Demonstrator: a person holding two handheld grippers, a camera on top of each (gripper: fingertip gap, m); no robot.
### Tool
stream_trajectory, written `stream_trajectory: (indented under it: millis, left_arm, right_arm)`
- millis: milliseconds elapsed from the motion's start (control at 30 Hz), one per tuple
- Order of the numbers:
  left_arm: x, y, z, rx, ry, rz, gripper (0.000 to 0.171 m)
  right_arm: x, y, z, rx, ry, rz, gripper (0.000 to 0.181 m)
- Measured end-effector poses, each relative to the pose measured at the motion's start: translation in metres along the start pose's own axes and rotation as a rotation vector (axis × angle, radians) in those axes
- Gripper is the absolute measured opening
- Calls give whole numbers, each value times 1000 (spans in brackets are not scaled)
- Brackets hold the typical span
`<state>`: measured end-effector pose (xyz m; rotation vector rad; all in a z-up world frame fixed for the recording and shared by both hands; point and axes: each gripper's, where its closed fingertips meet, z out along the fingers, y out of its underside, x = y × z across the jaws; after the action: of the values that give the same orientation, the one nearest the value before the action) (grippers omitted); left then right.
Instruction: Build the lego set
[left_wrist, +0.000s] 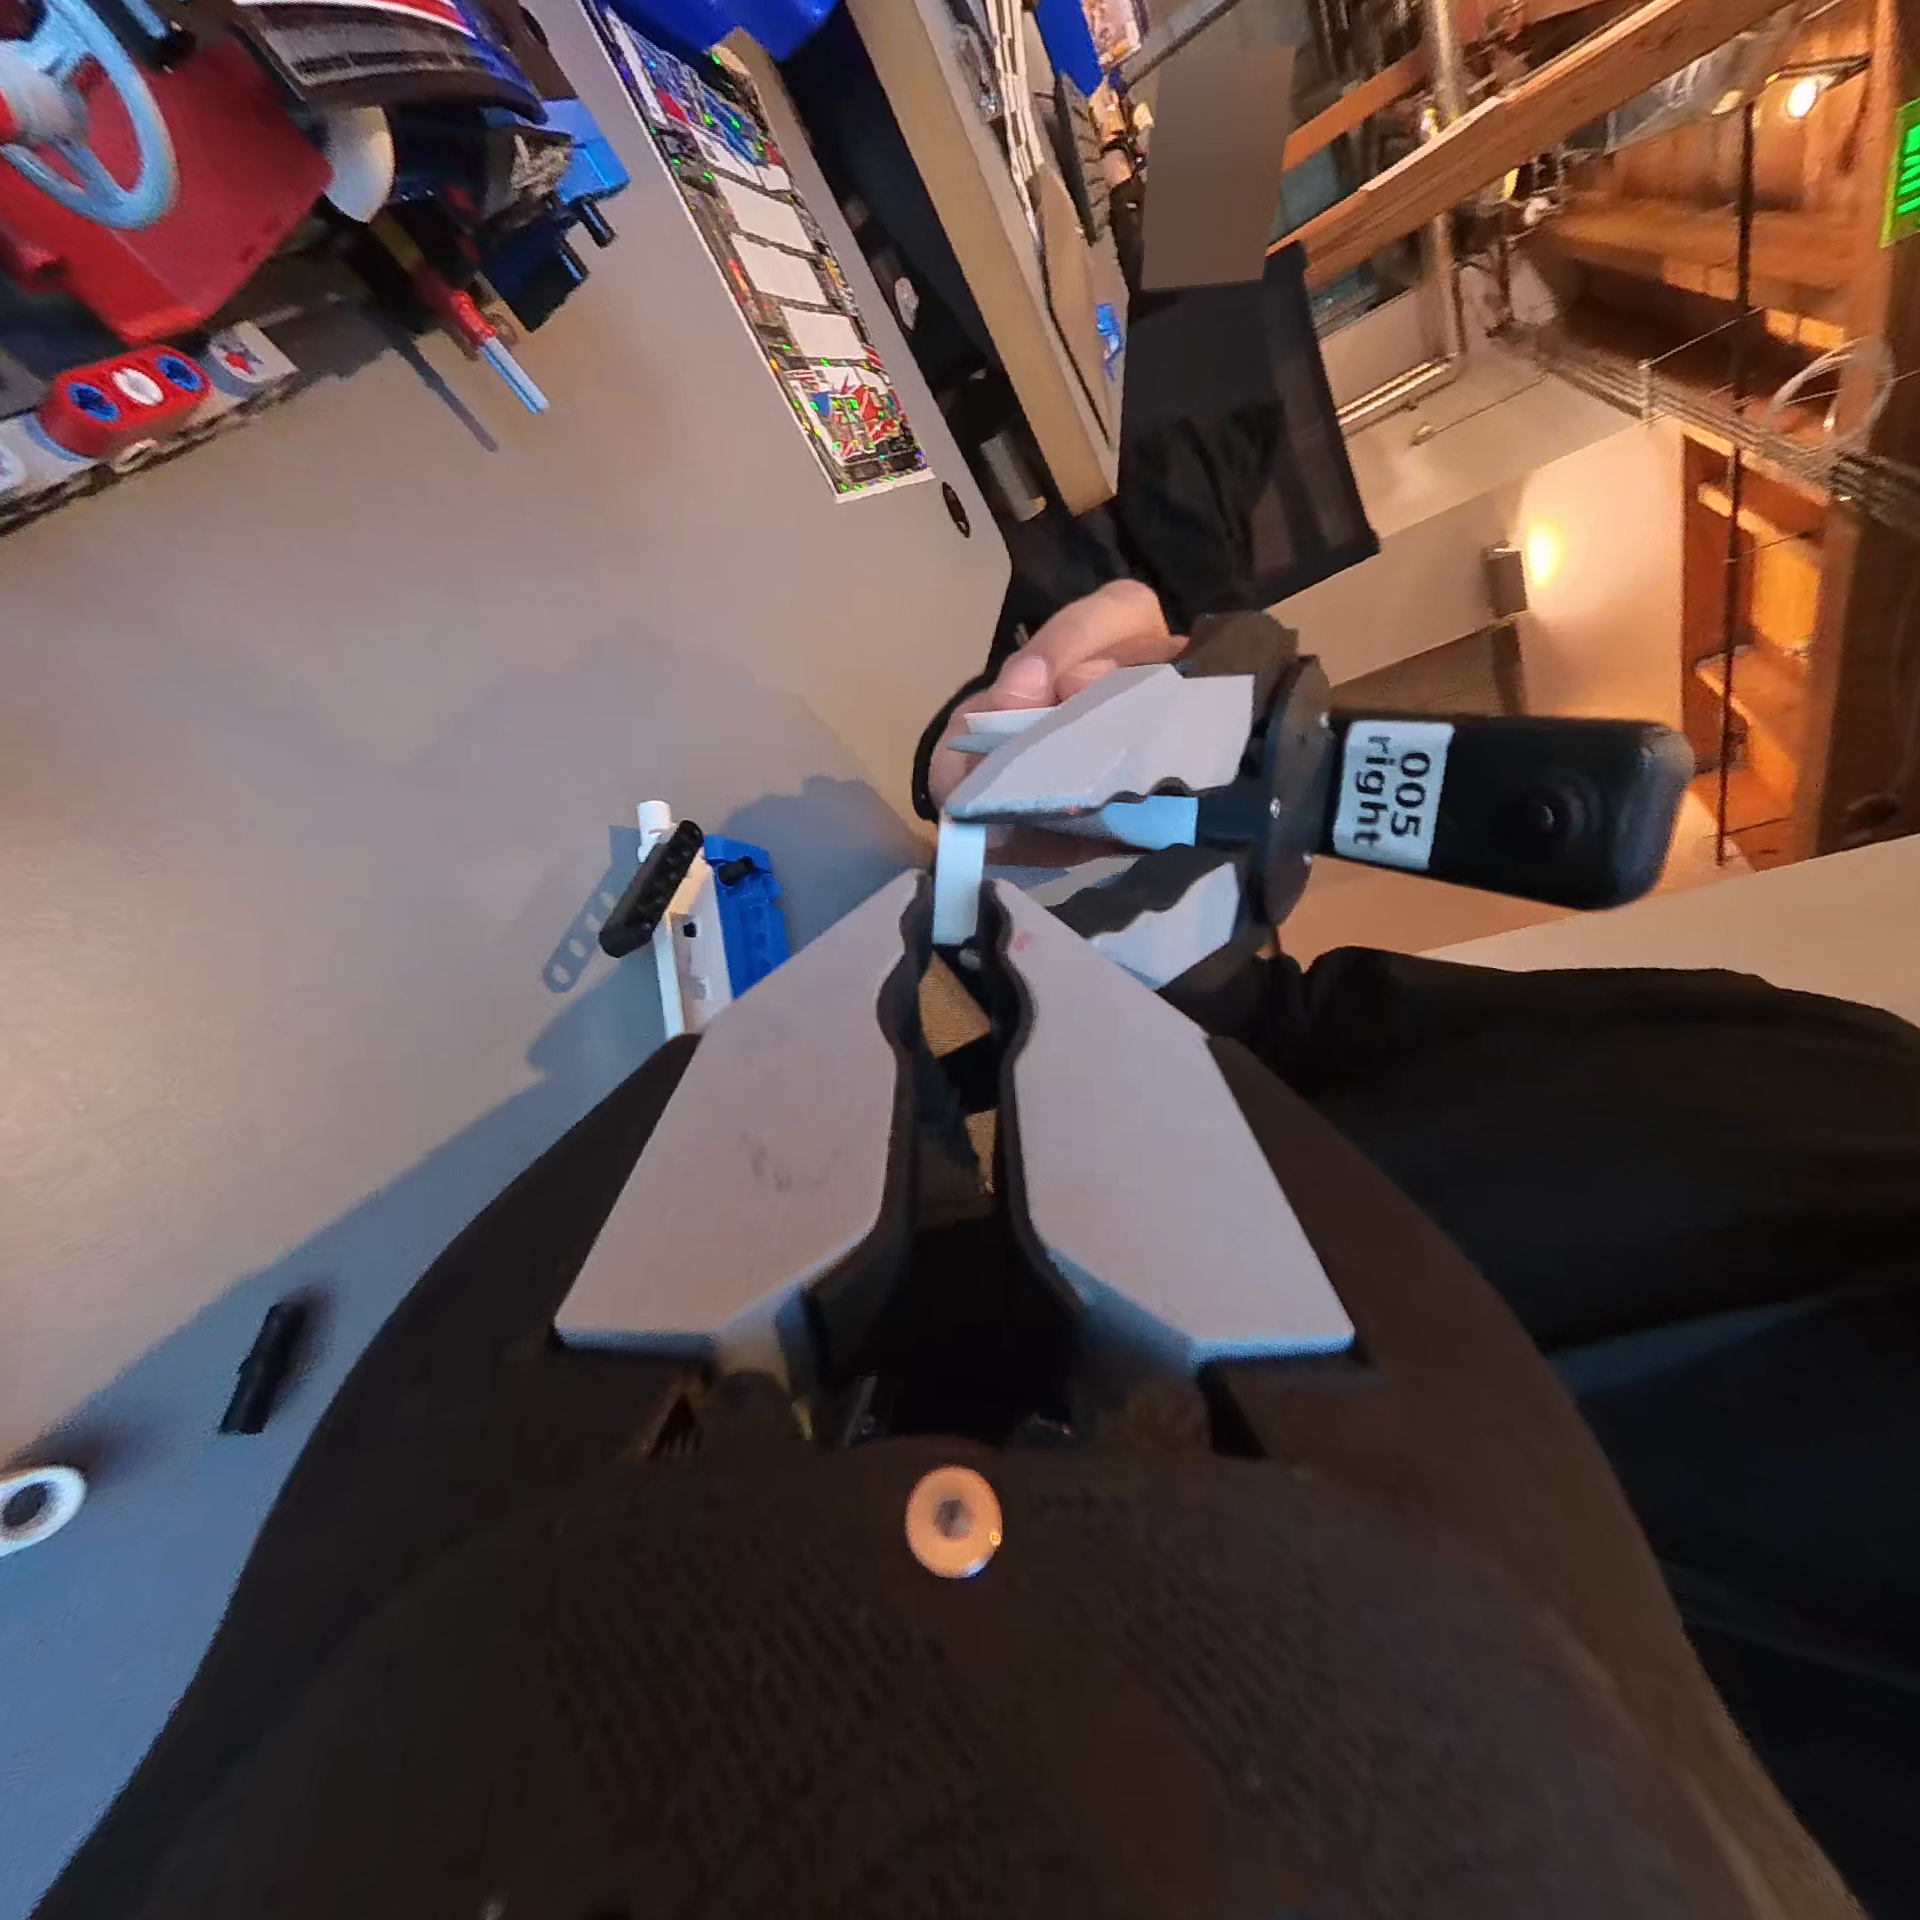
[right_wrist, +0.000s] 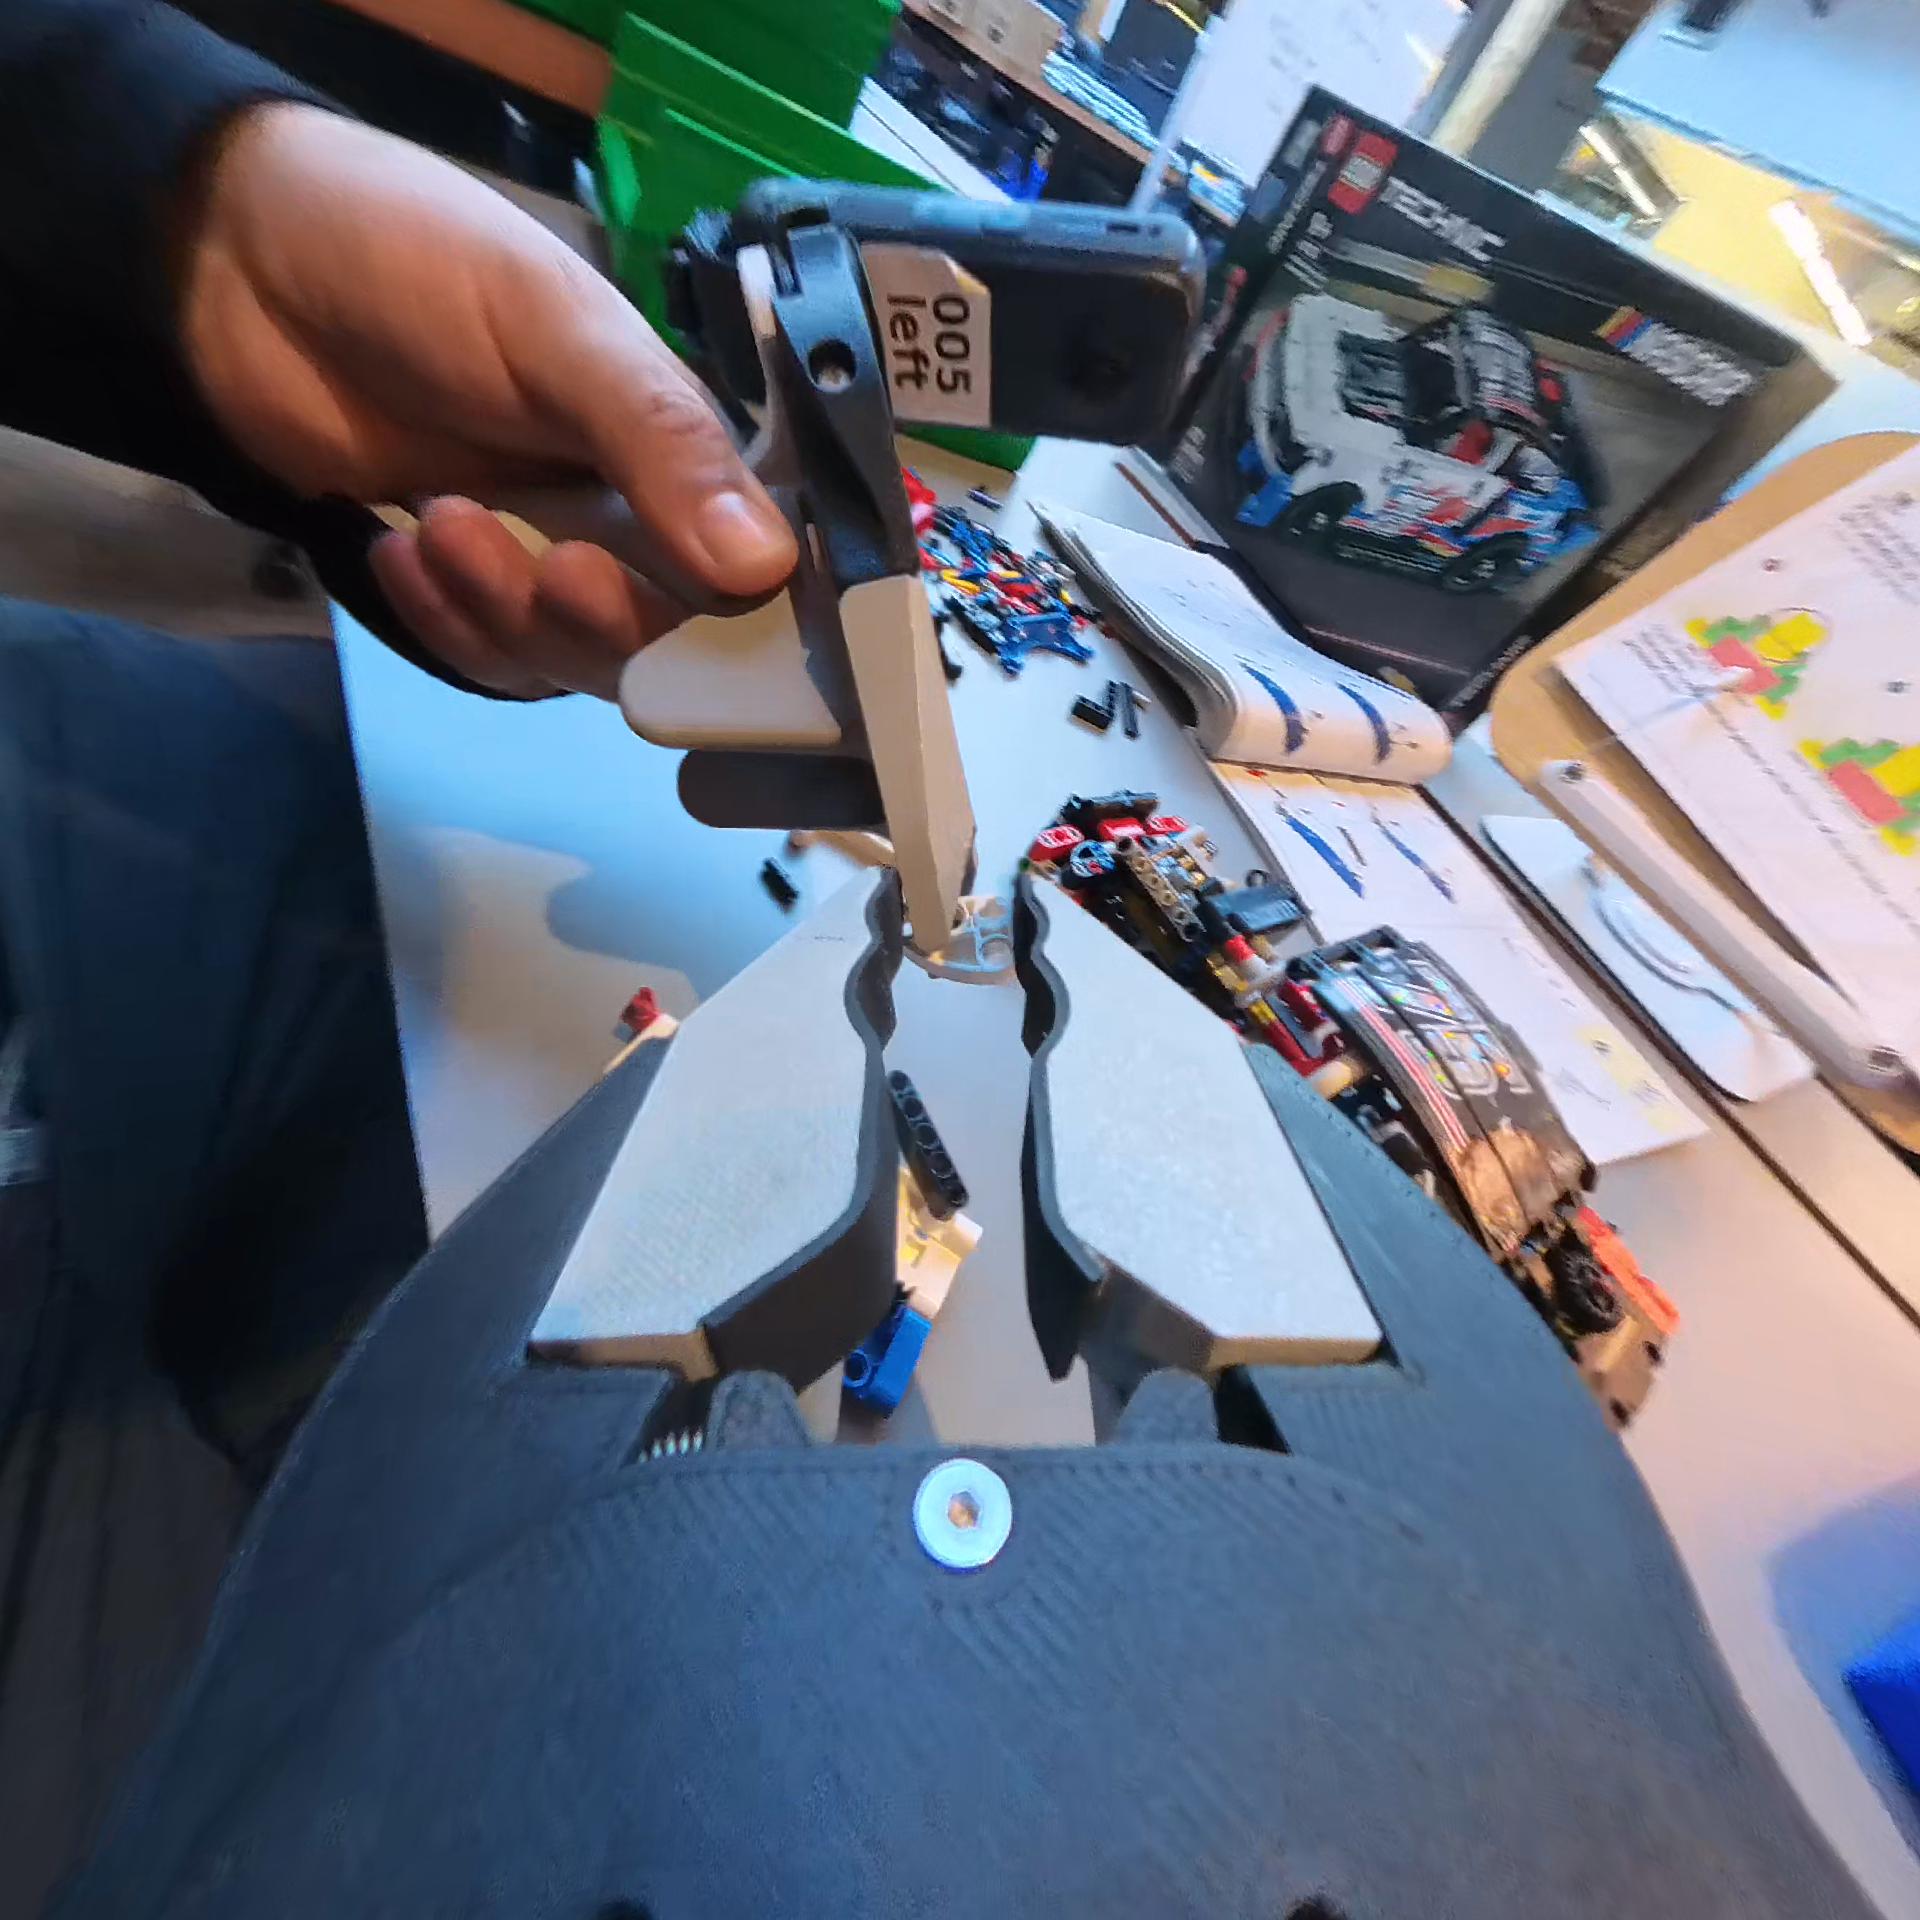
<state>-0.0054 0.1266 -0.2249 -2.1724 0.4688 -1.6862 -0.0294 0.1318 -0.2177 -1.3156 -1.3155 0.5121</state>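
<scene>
A small white wheel rim (left_wrist: 956, 883) is held in the air between both grippers. My left gripper (left_wrist: 958, 906) is shut on it, pinching it edge-on. In the right wrist view the rim (right_wrist: 977, 951) lies flat between the tips of my right gripper (right_wrist: 956, 920), which closes across its width. The left gripper (right_wrist: 935, 904) comes down onto it from above, held by a hand (right_wrist: 447, 416). The right gripper (left_wrist: 977, 831) reaches in from the right in the left wrist view.
A part-built car chassis (right_wrist: 1174, 904) and a black body section (right_wrist: 1455, 1101) lie on the table (right_wrist: 499, 914) to the right. Behind are the set's box (right_wrist: 1455, 395), a booklet (right_wrist: 1247, 644) and loose parts (right_wrist: 997, 582). A white-and-blue subassembly (left_wrist: 707, 925) lies below. My left and right fingertips are right by each other. My left tips are roughly 8 cm from the white-and-blue subassembly (left_wrist: 707, 925).
</scene>
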Motion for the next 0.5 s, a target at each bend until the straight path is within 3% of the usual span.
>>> stream_trajectory:
  millis: [133,233,300,433,500]
  left_arm:
    - [-1,-4,0,15,-7,71,6]
    - [-3,-11,-3,7,-89,295,5]
    - [-2,-21,-8,19,-201,545,5]
    - [10,-30,-10,5,-546,1317,5]
    - [8,-35,-8,-21,-751,1581,5]
  right_arm:
    - [2,0,0,-3,30,30,22]
    - [7,-6,-13,67,-26,178,17]
    - [18,-13,-27,154,-65,347,17]
    - [31,-20,-44,269,-253,760,27]
    - [28,-24,-46,303,-333,860,31]
